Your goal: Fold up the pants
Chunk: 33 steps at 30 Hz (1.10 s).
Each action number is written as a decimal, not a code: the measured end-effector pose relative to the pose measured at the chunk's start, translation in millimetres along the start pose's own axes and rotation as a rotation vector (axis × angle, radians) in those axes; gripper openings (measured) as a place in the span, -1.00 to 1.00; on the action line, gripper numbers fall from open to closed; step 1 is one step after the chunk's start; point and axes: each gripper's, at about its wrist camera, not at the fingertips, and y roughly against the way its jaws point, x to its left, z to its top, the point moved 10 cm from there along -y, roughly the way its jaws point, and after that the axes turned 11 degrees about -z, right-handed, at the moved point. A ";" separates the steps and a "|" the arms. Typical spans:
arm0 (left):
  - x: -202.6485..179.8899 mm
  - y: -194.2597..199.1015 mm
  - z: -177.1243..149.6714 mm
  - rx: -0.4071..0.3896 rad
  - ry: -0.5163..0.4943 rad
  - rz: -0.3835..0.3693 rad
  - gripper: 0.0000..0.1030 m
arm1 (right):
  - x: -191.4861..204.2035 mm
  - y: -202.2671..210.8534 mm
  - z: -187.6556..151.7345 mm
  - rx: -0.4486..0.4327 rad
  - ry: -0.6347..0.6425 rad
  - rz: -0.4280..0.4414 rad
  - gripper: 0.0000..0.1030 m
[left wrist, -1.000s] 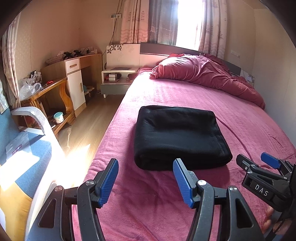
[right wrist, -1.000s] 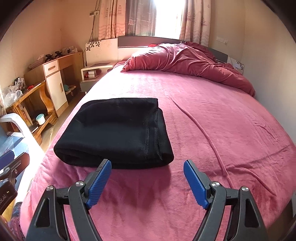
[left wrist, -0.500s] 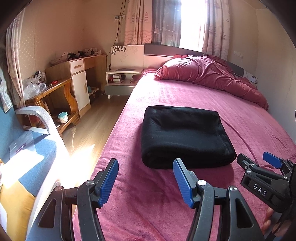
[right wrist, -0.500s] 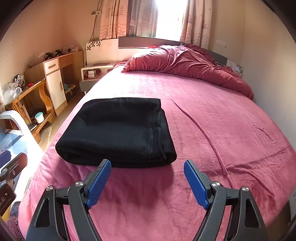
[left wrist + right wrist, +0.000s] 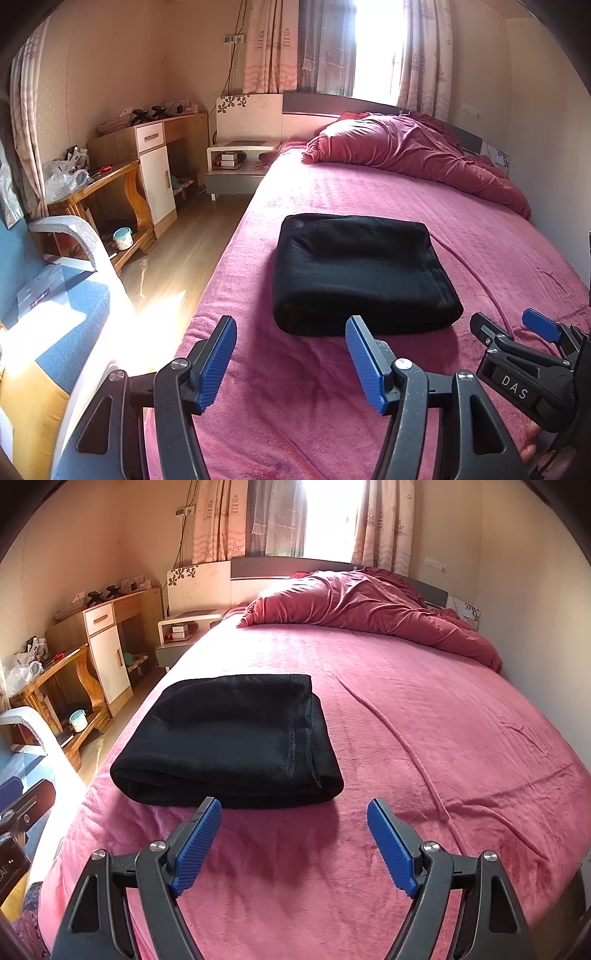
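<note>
Black pants [image 5: 354,273] [image 5: 232,738] lie folded into a thick rectangle on the pink bed cover [image 5: 480,236] [image 5: 443,709], near the bed's left edge. My left gripper [image 5: 291,328] hovers open just in front of the bundle's near edge, nothing between its blue pads [image 5: 214,363]. My right gripper [image 5: 295,808] is also open and empty, a little nearer than the bundle and off its right corner. In the left wrist view the right gripper [image 5: 513,325] shows at the lower right, held by a hand.
A crumpled red duvet [image 5: 413,151] is piled at the head of the bed. Left of the bed are wooden floor [image 5: 177,258], a nightstand [image 5: 240,166], a wooden desk [image 5: 147,155] and a blue chair [image 5: 55,295]. A wall [image 5: 535,627] borders the bed's right side.
Both views have shifted slightly: the folded pants now sit a bit further right in the left wrist view. The pants lie unchanged and both grippers stay open.
</note>
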 end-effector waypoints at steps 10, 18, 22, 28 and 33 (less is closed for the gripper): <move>-1.4 2.7 2.1 -0.010 -0.008 0.005 0.22 | 1.9 1.3 -0.8 -0.002 0.007 0.003 0.60; -1.3 0.6 -0.3 -0.001 -0.006 0.011 0.22 | 3.9 -0.7 -3.7 0.006 0.013 0.004 0.60; -0.4 0.3 -1.2 0.001 -0.006 0.017 0.22 | 5.3 -2.6 -4.8 0.010 0.016 0.006 0.60; 1.3 -3.6 -5.0 0.017 0.000 0.019 0.22 | 7.7 -6.1 -9.2 0.023 0.020 0.007 0.60; 2.1 -5.3 -6.2 0.022 -0.002 0.013 0.22 | 9.0 -10.3 -12.4 0.032 0.024 0.009 0.60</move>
